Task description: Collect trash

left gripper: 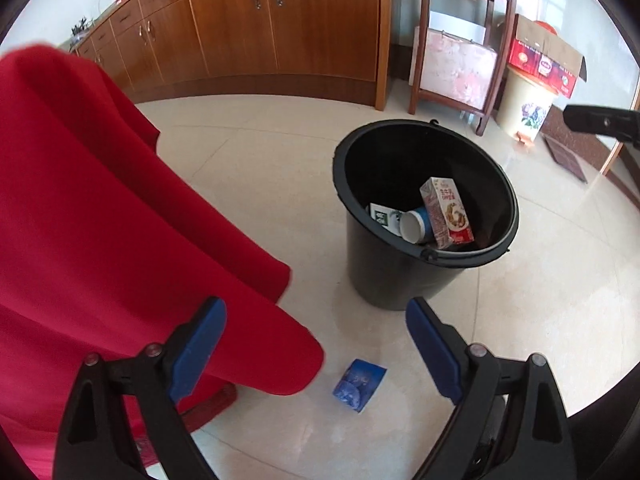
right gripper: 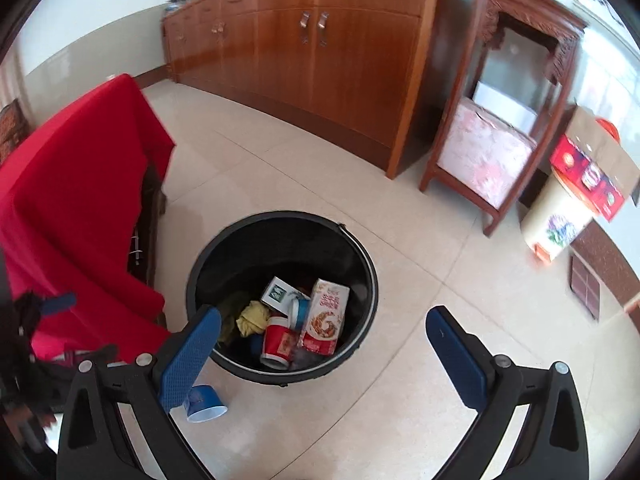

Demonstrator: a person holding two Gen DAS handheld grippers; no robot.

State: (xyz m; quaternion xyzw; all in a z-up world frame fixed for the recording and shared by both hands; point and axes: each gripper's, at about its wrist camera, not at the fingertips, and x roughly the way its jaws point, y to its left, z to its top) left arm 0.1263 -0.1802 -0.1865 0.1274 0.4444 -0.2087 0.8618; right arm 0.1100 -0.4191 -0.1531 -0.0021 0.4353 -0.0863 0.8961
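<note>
the long wooden cabinet (left gripper: 256,28) runs along the back wall, and it is the biggest thing here. the pale tile floor (left gripper: 256,184) spreads out in front of it. a big red cloth (left gripper: 100,220) hangs over something on the left, and its edge drops down close to the floor. to the right of the cabinet stands a dark wooden stand (right gripper: 516,92) with a pink flowery box (right gripper: 484,152) inside it. past that, a red cardboard box (left gripper: 544,60) sits on top of a cream bin with flowers (left gripper: 528,108) painted on it.

the black bucket (left gripper: 400,280) stands on the floor, out in the open. it has trash in it: a tall red and white carton (right gripper: 326,320) leaning up, a red cup (right gripper: 278,342), a small white and green box (right gripper: 278,292), a yellow crumpled thing (right gripper: 254,318) and a blue and white cup (left gripper: 416,226) lying on its side.

one blue paper cup (left gripper: 360,384) lies on its side on the floor, near the bucket and just beside the hem of the red cloth. it is not in the bucket.

the left gripper (left gripper: 316,352) points down at the floor with its blue pads spread wide apart. the blue cup shows between them, but it looks like they hang above it and do not touch it; i cannot be fully sure from this view. the right gripper (right gripper: 324,356) is spread wide too, above the near rim of the bucket, with nothing in it.
</note>
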